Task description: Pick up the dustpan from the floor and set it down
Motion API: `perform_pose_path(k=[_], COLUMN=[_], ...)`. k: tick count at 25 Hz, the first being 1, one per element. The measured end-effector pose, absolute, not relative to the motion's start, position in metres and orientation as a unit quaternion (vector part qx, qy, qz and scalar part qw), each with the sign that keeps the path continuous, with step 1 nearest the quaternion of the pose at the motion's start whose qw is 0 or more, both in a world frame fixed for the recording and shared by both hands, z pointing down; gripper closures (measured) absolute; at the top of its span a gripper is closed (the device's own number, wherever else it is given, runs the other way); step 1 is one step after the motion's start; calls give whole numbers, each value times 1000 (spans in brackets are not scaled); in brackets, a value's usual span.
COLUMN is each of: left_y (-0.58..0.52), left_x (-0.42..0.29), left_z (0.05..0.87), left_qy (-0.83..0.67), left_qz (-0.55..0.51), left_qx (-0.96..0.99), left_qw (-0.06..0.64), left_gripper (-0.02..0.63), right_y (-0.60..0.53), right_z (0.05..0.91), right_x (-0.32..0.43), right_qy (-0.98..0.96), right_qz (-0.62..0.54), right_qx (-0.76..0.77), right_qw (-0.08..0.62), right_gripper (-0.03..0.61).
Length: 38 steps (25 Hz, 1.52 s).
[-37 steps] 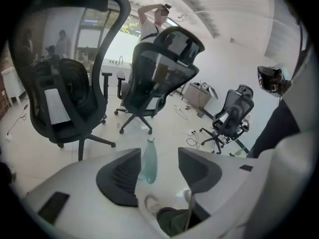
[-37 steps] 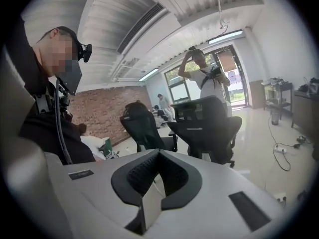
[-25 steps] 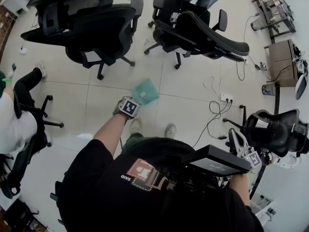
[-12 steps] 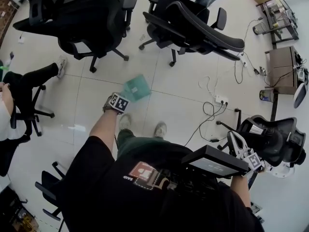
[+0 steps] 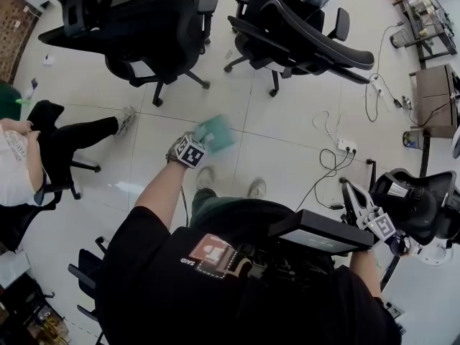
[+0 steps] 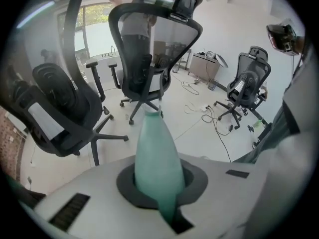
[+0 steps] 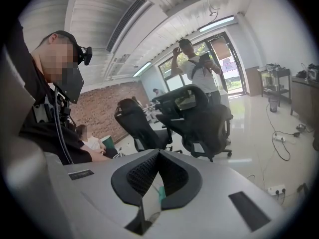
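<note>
A thin teal dustpan [image 5: 215, 132] sticks out past the tip of my left gripper [image 5: 200, 144], above the pale tiled floor. In the left gripper view the dustpan [image 6: 157, 153] rises edge-on from between the black pads [image 6: 127, 183], which are pressed against it. My right gripper [image 5: 350, 189] is out at the right of the head view, beside a black chair. Its dark ribbed pads [image 7: 142, 173] meet at the tip, and only a small white slip shows in the slot behind them.
Two black office chairs [image 5: 144, 27] [image 5: 302, 27] stand beyond the dustpan, and another chair [image 5: 417, 207] is at the right. A seated person [image 5: 29, 157] is at the left. A power strip [image 5: 345, 146] with cables lies on the floor, near a desk [image 5: 431, 92].
The dustpan has stayed at the tip of the left gripper and now looks blurred by motion. The right gripper has shifted a little beside the right chair.
</note>
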State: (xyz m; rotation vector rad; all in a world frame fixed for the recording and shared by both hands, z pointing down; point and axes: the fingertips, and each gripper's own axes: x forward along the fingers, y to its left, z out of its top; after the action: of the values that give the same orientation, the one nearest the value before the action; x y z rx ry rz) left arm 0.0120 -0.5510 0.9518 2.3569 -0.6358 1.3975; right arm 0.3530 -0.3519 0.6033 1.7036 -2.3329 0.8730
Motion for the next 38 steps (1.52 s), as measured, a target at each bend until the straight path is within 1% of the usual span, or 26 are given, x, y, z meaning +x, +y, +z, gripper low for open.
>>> perform_pose_path(k=[4,10,16,21,25,31,38], left_y=[-547,-521,-507,-494,-479,-463,-448], left_x=[13,14,49,70,87,95,106], left_z=[883,743,607,533,514,531,543], left_qy=[-213,-232,-231,-226,-214,-202,-189], left_qz=[480,412,342,328,345,369,367], left_qx=[838,868,905,916,913,907,911], left_qw=[146,155,102,54,31,24,11], left_gripper=[588,588,588,588,588,588,588], right_y=[-363,-360,-350,-342,-331,-317,-305], right_z=[585,531,472,437,427,427,430], right_x=[342,342,356,360,365,380,395], right_qy=[-790,-812,-828,-842,-847,-842,-836], right_qz=[271,240,187,155,147,150,149], right_qx=[549,532,527,513,508,514,524], right_qw=[35,-4,-34,-58,-63,-65,-68], right_gripper=[569,569,569,569,569,569,569])
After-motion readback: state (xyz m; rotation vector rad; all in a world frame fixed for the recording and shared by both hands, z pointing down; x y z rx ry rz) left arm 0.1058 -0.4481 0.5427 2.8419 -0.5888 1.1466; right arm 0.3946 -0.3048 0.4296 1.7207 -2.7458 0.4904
